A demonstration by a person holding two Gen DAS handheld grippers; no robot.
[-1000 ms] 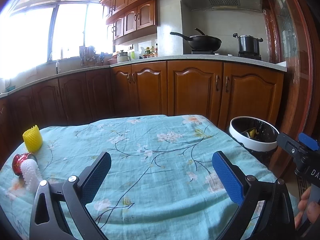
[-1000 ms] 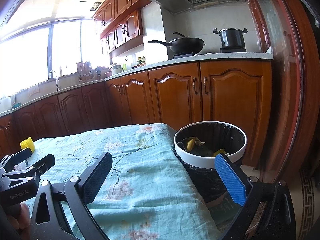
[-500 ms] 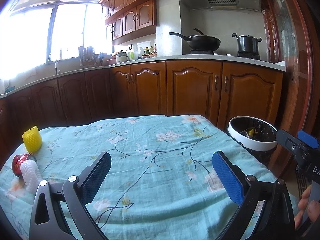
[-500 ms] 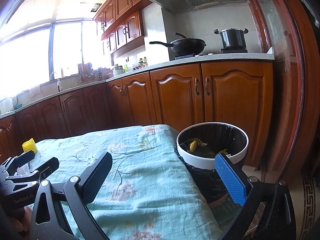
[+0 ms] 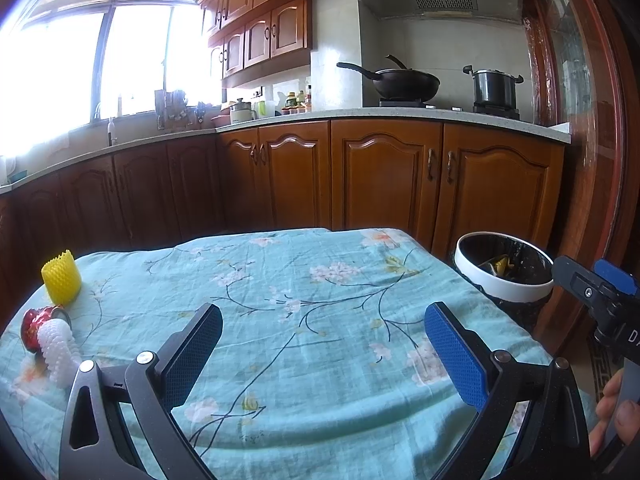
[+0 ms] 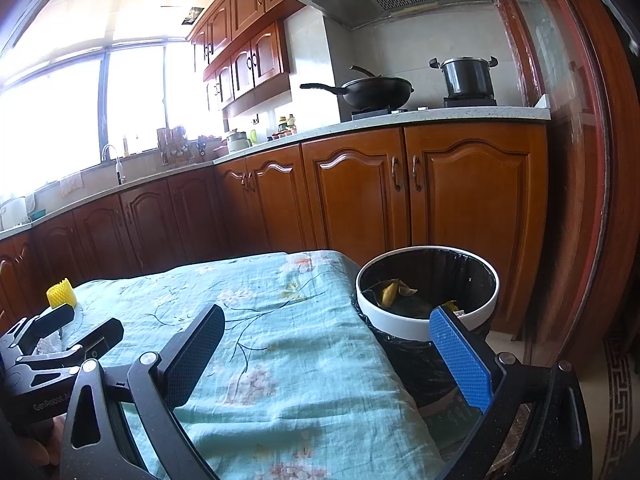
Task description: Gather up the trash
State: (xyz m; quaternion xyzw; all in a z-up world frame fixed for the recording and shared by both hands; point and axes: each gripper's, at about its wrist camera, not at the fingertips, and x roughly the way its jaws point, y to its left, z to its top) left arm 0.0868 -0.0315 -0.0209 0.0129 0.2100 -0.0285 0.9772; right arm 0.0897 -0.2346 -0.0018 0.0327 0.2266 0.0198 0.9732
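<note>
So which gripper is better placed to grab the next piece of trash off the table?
Left. The left gripper is open, nearer the yellow foam net, white foam net and red can; the right gripper faces the bin.

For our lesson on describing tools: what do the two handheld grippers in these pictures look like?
Each of the two, left gripper and right gripper, has a black frame with silver screws and two flat fingers with textured pads: one black, one blue. White lettering, partly cut off, marks each body. No sleeves or cables show.
</note>
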